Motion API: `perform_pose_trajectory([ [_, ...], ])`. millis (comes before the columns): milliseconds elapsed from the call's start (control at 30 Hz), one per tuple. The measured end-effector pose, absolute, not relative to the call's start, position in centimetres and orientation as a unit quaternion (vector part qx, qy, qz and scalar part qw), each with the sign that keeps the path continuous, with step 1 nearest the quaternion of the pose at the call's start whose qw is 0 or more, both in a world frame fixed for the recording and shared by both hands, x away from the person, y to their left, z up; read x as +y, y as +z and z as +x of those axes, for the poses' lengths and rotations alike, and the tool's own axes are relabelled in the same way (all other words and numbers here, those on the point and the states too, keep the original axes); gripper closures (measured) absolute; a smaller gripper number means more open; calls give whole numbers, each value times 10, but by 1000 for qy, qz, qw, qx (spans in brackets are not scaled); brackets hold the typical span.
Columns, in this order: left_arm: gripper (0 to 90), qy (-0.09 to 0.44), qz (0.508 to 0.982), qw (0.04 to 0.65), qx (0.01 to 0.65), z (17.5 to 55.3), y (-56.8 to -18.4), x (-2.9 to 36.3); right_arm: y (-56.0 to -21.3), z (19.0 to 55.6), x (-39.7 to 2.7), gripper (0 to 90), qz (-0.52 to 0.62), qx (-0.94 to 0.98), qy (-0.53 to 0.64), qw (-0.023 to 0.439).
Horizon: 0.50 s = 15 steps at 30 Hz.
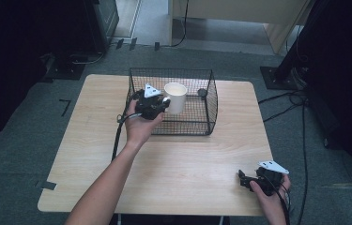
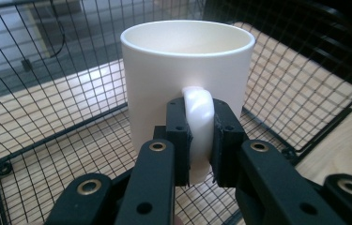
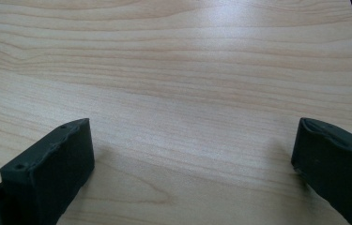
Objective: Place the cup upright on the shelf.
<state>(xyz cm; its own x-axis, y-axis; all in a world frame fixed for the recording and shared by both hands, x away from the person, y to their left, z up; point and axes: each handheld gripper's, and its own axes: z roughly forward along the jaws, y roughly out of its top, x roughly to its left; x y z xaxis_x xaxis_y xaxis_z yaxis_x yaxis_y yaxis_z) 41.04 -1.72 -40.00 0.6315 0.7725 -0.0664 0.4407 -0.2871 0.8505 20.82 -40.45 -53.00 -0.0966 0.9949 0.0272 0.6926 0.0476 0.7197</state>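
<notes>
Item: white mug (image 2: pixel 186 79), held upright by its handle in my left gripper (image 2: pixel 201 140), fingers (image 2: pixel 178 136) clamped either side for steady carrying, inside the wire basket (image 1: pixel 211 101) on the counter (image 1: pixel 187 159); my right gripper (image 3: pixel 192 159) idles low over bare wood, fingers wide.

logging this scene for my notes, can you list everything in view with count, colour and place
mug: 1, white, upright in the basket, held by its handle
wire basket: 1, black, on the far middle of the table
table: 1, light wood, centre of the high view
cables: several, black, on the grey floor to the right of the table
left tool: 1, black with a grey plate, reaching into the basket, shut on the mug's handle
right tool: 1, black with a grey plate, near right corner of the table, jaws apart, nothing between them
person's hands: 2, one on each tool
</notes>
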Motion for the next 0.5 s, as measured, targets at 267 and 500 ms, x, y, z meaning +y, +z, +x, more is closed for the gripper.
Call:
perform_pose_trajectory([
  [267, 814, 174, 789, 424, 409, 430, -412, -23, -530, 208, -405, 0, 622, 678, 298, 253],
  [500, 814, 166, 799, 397, 421, 437, -422, -27, -530, 208, -405, 0, 622, 678, 298, 254],
])
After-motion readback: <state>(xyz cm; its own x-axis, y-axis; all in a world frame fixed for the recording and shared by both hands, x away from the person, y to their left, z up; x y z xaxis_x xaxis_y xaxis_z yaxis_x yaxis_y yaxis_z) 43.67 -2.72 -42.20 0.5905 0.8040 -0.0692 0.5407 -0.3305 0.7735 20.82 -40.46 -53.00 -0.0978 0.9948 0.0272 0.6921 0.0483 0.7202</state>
